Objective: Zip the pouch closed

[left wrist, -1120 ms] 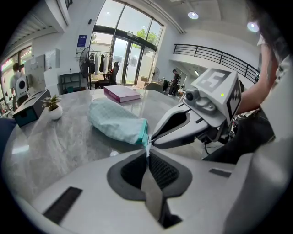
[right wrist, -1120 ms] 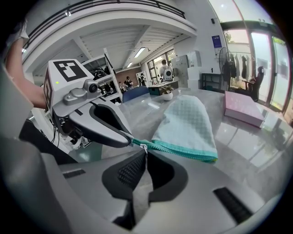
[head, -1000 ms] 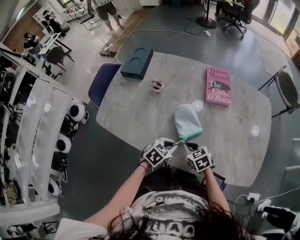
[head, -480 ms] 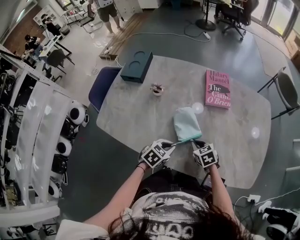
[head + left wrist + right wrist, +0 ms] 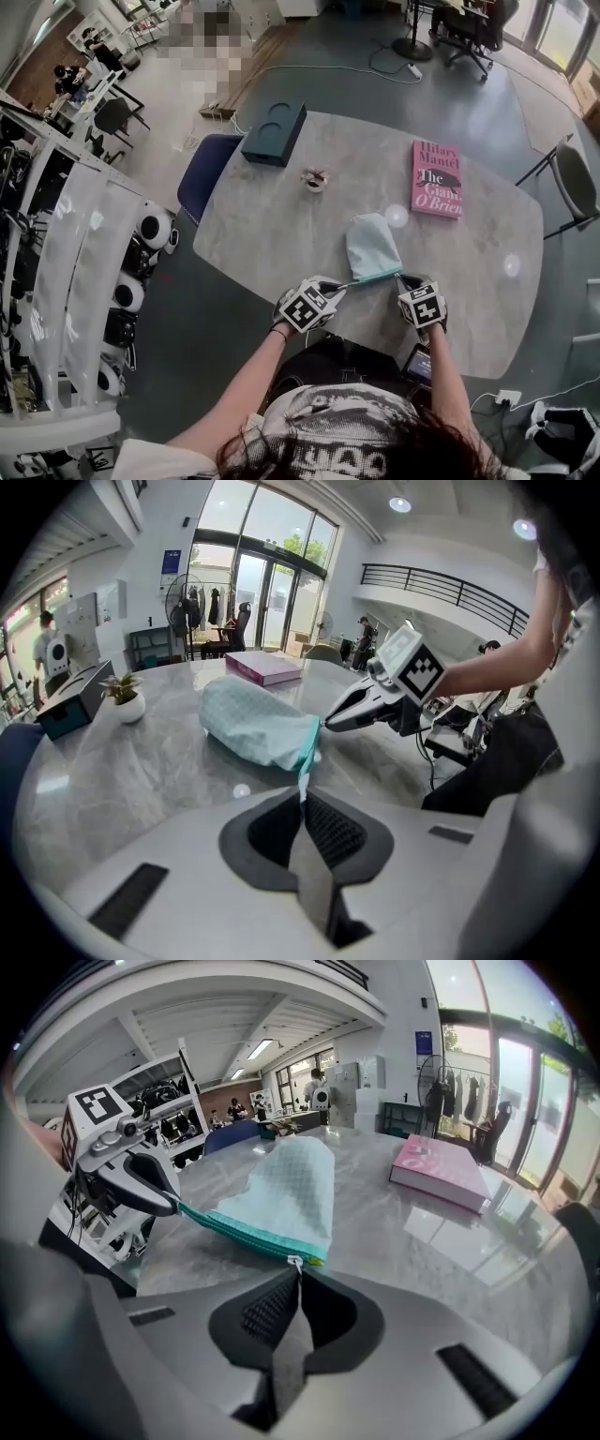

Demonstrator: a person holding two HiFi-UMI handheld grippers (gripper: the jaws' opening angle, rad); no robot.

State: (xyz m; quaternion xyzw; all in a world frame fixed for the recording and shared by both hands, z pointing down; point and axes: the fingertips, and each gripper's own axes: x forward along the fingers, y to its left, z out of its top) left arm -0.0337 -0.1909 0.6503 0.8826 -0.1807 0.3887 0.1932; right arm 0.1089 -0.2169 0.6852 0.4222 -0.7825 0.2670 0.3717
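On the worktop (image 5: 272,225), the left hand-held gripper (image 5: 302,794), clamped on the pouch (image 5: 253,726) corner, should brace while the right hand-held gripper (image 5: 296,1271), pinching the pull (image 5: 294,1261), draws straight.

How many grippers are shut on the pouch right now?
2. The left gripper pinches the pouch at the left end of its zipper; the right gripper is shut on the zipper pull at the right end. Neither is hidden.

Chair (image 5: 573,178) cropped at right edge
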